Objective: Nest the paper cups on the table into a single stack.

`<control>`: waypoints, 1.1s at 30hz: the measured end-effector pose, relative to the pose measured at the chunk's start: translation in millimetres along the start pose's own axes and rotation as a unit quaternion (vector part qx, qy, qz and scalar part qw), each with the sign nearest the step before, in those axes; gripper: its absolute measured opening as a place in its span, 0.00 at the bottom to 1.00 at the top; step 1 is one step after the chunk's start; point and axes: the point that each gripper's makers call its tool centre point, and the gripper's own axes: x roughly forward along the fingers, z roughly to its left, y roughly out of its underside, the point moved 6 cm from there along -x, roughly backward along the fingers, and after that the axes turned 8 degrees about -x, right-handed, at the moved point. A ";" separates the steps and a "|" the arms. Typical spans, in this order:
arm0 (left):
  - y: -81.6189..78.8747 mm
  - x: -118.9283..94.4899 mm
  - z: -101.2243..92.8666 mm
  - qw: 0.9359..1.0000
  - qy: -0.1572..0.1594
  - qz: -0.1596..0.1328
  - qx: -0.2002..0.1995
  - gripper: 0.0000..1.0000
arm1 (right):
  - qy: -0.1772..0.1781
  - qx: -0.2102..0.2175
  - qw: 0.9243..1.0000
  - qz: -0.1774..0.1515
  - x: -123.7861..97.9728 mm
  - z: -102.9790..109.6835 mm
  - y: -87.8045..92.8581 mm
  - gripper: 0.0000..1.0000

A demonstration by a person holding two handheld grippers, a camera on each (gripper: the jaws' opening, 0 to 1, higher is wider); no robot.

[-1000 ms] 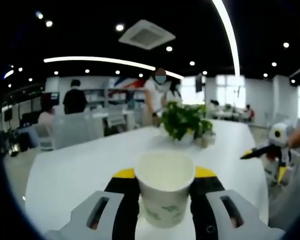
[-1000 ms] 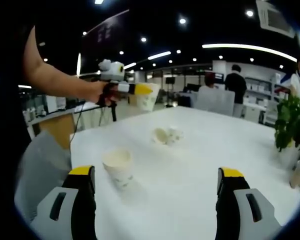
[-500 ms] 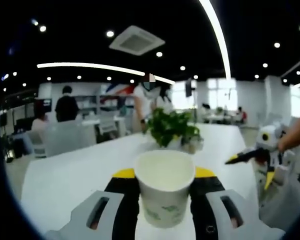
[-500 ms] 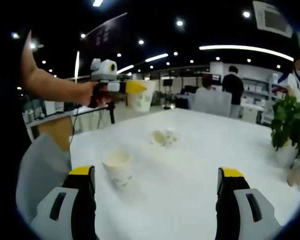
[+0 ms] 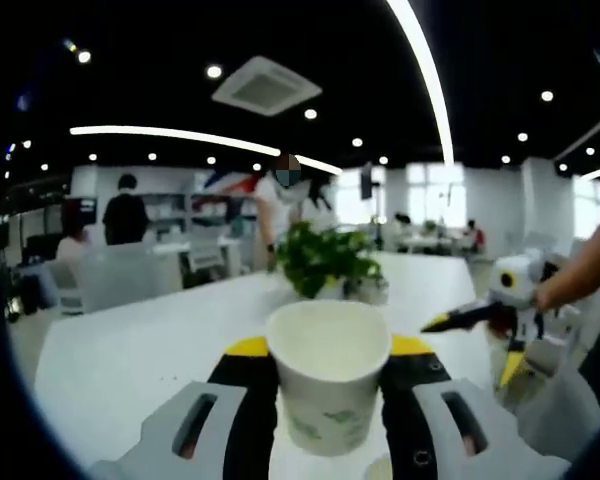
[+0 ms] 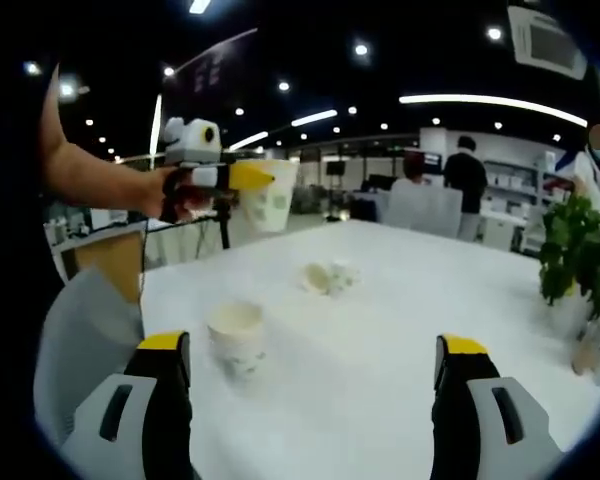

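Note:
My left gripper point(image 5: 327, 352) is shut on a white paper cup point(image 5: 327, 385) with a green print, held upright in the air above the white table point(image 5: 130, 340). In the right gripper view, a hand holds that left gripper point(image 6: 242, 178) and its cup point(image 6: 271, 197) up at the left. On the table point(image 6: 400, 330) an upright paper cup point(image 6: 235, 338) stands just ahead of my left jaw. Farther back a second cup point(image 6: 327, 276) lies on its side. My right gripper point(image 6: 313, 395) is open and holds nothing. It also shows as the right gripper point(image 5: 485, 315) at the right of the left gripper view.
A potted plant point(image 6: 580, 260) stands at the table's right side, also seen as the plant point(image 5: 325, 258) beyond the held cup. A grey chair point(image 6: 80, 340) sits at the near left edge. People stand and sit by shelves in the background.
The left gripper has swung with its cup, so the plant has slid left in its view. In the right gripper view the held cup has drifted a little left. The right gripper has stayed put.

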 end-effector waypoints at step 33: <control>18.1 -20.9 -61.1 1.000 0.010 -0.015 0.002 0.38 | 0.000 0.013 1.000 0.002 2.2 6.9 8.4 1.00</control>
